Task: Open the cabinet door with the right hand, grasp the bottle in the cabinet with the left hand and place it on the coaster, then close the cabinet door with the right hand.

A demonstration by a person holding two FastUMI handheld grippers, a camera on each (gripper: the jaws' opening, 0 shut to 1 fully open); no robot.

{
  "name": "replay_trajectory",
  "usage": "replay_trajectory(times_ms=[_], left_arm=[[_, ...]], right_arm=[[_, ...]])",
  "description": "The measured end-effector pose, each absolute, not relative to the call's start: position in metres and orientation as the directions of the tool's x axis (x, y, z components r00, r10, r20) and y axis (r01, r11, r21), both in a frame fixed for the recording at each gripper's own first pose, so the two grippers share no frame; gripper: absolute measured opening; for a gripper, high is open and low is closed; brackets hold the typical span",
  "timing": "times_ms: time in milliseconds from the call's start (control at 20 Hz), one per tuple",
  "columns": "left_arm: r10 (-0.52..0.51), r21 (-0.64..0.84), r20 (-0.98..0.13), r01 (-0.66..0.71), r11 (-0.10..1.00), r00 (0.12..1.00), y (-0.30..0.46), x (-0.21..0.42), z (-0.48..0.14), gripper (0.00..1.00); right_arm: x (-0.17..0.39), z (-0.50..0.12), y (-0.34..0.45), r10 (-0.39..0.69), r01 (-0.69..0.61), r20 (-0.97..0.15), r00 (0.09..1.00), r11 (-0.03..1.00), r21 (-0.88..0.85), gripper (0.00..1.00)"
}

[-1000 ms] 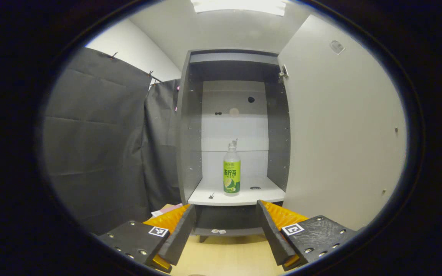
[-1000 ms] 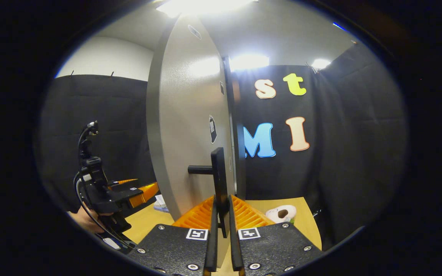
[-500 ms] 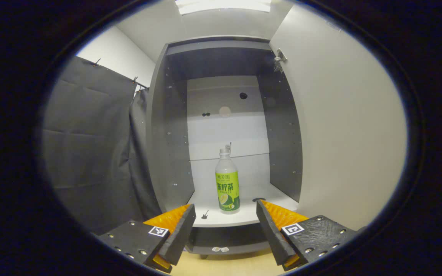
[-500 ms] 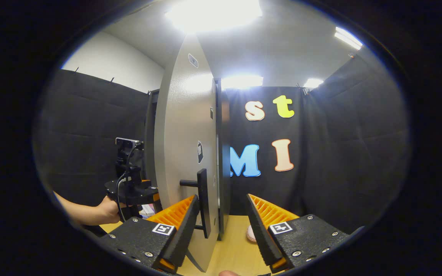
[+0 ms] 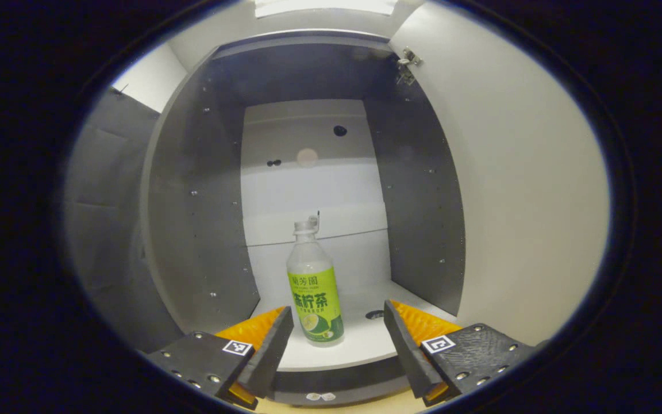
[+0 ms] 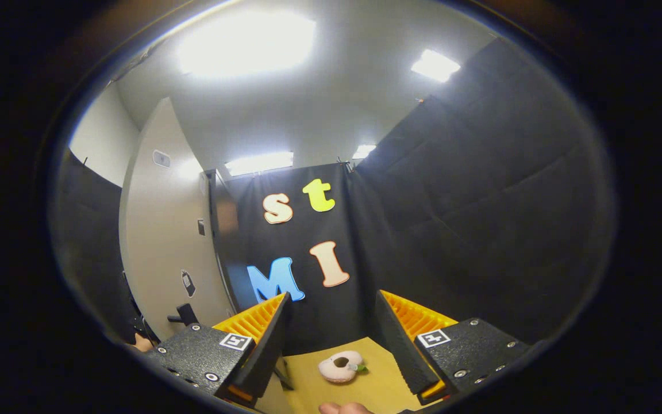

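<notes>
The left gripper view faces closely into the cabinet point(image 5: 204, 190); the right gripper view faces outside, sharing its door point(image 5: 515, 190).

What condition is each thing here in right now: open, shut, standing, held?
Cabinet door: swung wide open.
Bottle: upright on the cabinet shelf, capped, untouched.
Left gripper: jaws open, empty, aimed at the bottle.
Right gripper: jaws open, empty, clear of the door handle.
Coaster: flat on the table, bare.

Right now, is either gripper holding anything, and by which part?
Nothing is held. The left gripper is open around the bottle without touching; the right gripper is open, off the door handle.
</notes>
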State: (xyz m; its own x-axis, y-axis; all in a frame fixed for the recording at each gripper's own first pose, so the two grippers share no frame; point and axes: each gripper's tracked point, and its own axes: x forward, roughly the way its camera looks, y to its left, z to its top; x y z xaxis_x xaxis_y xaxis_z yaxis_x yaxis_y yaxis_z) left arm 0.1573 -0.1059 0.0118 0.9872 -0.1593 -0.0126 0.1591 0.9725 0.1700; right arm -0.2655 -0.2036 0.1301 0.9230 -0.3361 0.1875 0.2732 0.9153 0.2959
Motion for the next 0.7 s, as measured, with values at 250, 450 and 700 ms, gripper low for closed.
replay_trajectory(times_ms=[250,450,700], left_arm=[[-0.115,0.147,-0.023,0.117,0.982,0.993,-0.084,0.204,0.002,0.9],[-0.154,0.17,0.0,0.152,0.974,0.988,-0.089,0.238,0.006,0.9],[-0.198,0.148,0.007,0.194,0.97,0.98,-0.099,0.271,-0.001,0.9]], right_arm=[[-0.259,0.103,-0.202,-0.411,0.364,0.108,0.905,0.882,0.301,0.9],[-0.257,0.09,-0.208,-0.472,0.437,0.067,0.879,0.853,0.284,0.9],[-0.237,0.078,-0.195,-0.506,0.475,0.023,0.863,0.825,0.306,0.9]])
